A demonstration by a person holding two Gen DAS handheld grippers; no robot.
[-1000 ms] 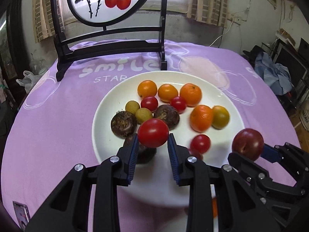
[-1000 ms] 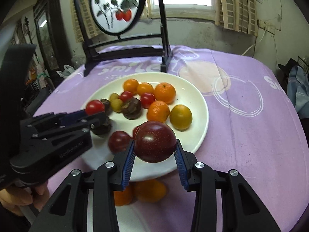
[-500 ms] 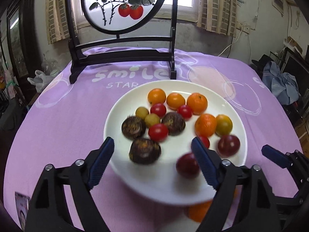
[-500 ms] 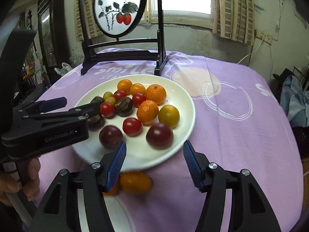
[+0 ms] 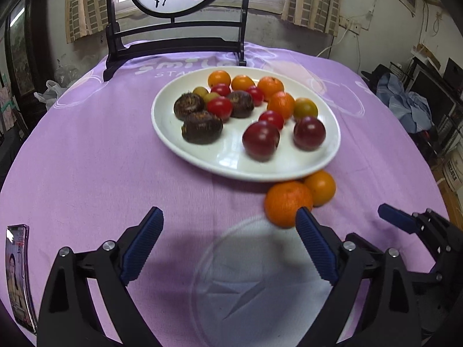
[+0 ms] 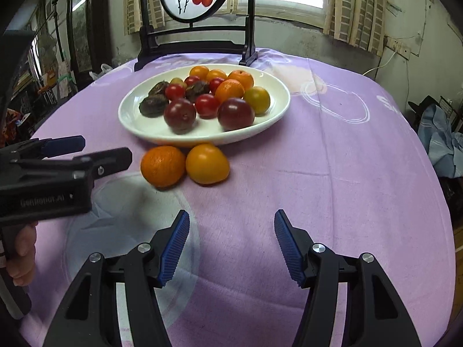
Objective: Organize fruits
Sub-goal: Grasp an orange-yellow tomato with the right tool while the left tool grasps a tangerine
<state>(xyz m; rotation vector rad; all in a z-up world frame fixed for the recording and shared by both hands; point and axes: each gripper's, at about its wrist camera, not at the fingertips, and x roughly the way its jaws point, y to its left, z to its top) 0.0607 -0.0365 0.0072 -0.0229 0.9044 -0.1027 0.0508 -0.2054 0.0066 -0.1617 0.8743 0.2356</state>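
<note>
Left tongs (image 5: 227, 248): spread wide, holding nothing, low over the purple-clothed bench (image 5: 86, 173)
Right tongs (image 6: 231, 245): spread wide, holding nothing, beside the left pair
Loose fruit: an orange (image 6: 163, 166) and a yellow-orange fruit (image 6: 207, 163) touching on the cloth, just beside the plate's near rim
Plate (image 6: 150, 128): white, carrying tomatoes, dark plums and oranges
</note>
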